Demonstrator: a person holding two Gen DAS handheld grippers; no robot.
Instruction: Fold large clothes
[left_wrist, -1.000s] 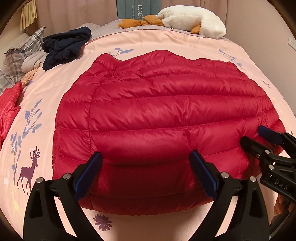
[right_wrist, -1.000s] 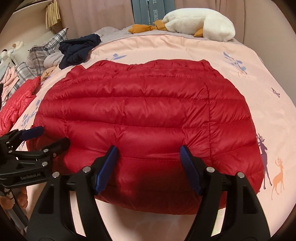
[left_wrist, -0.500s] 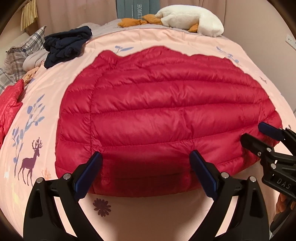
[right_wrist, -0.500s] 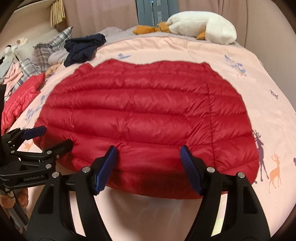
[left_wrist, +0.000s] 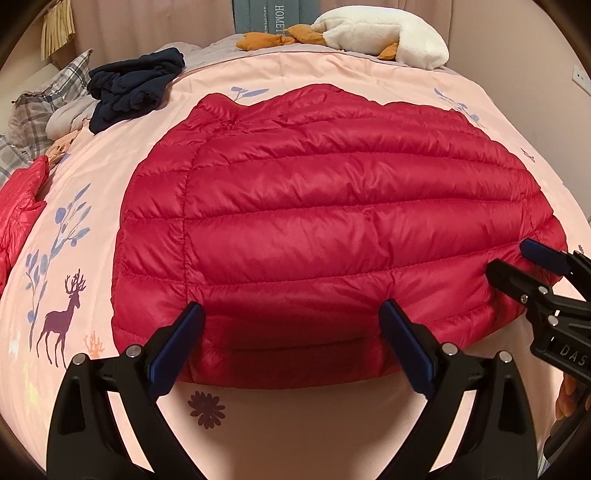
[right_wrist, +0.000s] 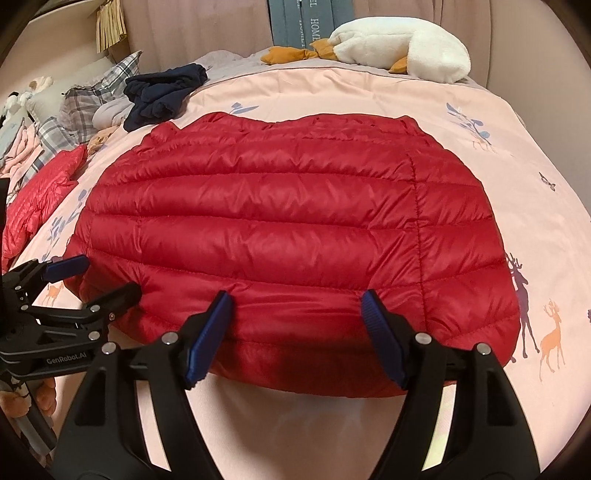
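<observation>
A red quilted down jacket (left_wrist: 332, 229) lies flat and folded into a broad rounded slab in the middle of the bed, on a pink duvet (left_wrist: 303, 417) printed with deer and blue sprigs. Its stitched channels run side to side, and its near hem faces both cameras.

The left tongs (left_wrist: 291, 332) stand wide apart with nothing between them, blue pads just over the near hem toward the jacket's 7 o'clock corner. The right tongs (right_wrist: 295, 317) are likewise spread wide and hold nothing, poised over the near hem toward 5 o'clock. Whether any pad touches the fabric cannot be told. Each tool shows at the edge of the other's view, at 3 o'clock from the left camera and 9 o'clock from the right, its tips beside the jacket's edge.

Beyond the jacket, at 11 o'clock, sits a crumpled navy garment (left_wrist: 136, 85); at 9 o'clock a second red padded garment (right_wrist: 40, 195) lies at the bed's side, near plaid pillows (right_wrist: 96, 99). At 1 o'clock, by the headboard, rests a white plush goose (right_wrist: 402, 48) with orange feet.
</observation>
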